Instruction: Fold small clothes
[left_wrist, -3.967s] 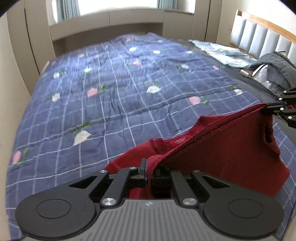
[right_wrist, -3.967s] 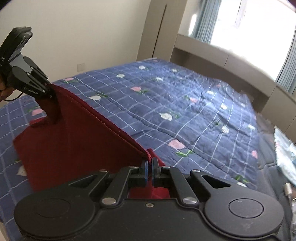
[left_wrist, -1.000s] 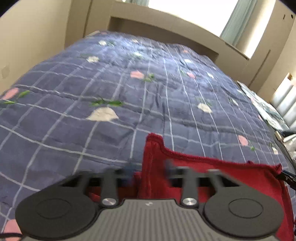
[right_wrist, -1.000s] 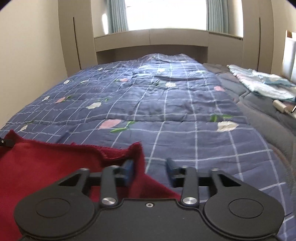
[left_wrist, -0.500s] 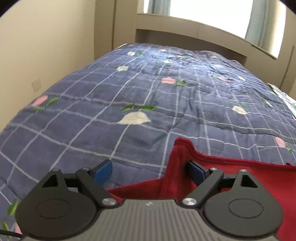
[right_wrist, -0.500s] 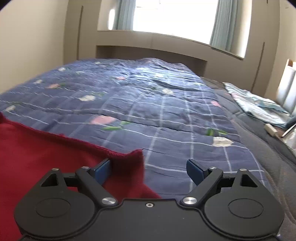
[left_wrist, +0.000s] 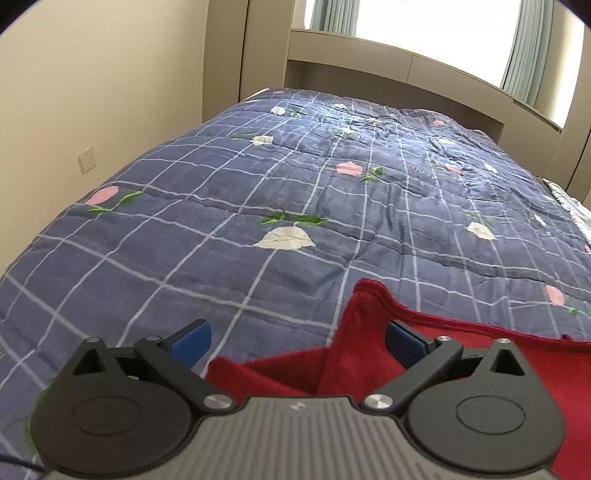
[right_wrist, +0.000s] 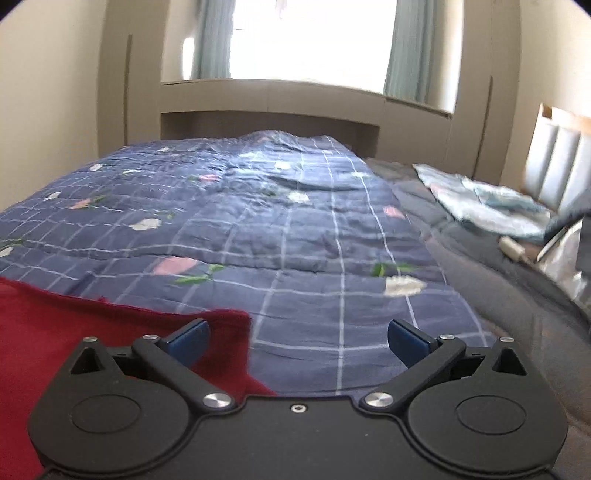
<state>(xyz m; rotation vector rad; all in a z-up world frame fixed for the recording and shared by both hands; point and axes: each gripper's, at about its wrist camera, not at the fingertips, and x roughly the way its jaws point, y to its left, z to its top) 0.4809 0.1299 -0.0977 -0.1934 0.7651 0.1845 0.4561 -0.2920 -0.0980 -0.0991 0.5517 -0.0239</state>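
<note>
A dark red knitted garment (left_wrist: 461, 354) lies on a bed covered by a navy quilt (left_wrist: 295, 192) with a white grid and pink and white flowers. The garment sits at the near edge of the bed, close under both cameras, and it is seen only in part in each view.

The left claw (left_wrist: 297, 341) has its jaws opening, already spread wide, the two blue pads far apart. A raised corner of the red garment stands up between them, nearer the right-hand pad (left_wrist: 404, 343); whether the cloth touches that pad I cannot tell. The left-hand pad is clear of the cloth, over bare quilt. Nothing is gripped.

The right claw (right_wrist: 297, 341) also has its jaws opening and stands wide. The garment's right corner (right_wrist: 221, 325) lies flat on the quilt just beside and partly behind the left-hand blue pad (right_wrist: 190, 339), while the right-hand pad hangs over bare quilt. This claw holds nothing.

Towards the right side of the bed, in the right wrist view, a grey blanket (right_wrist: 498, 280) borders the quilt, and a pale blue patterned cloth (right_wrist: 480, 203) lies on it near a padded grey headboard (right_wrist: 554, 162). A small whitish object (right_wrist: 511, 249) rests near that cloth; it is too blurred to identify. Beyond the far edge of the bed stand beige built-in cabinets (right_wrist: 269, 96) below a bright window with teal curtains (right_wrist: 404, 48).
</note>
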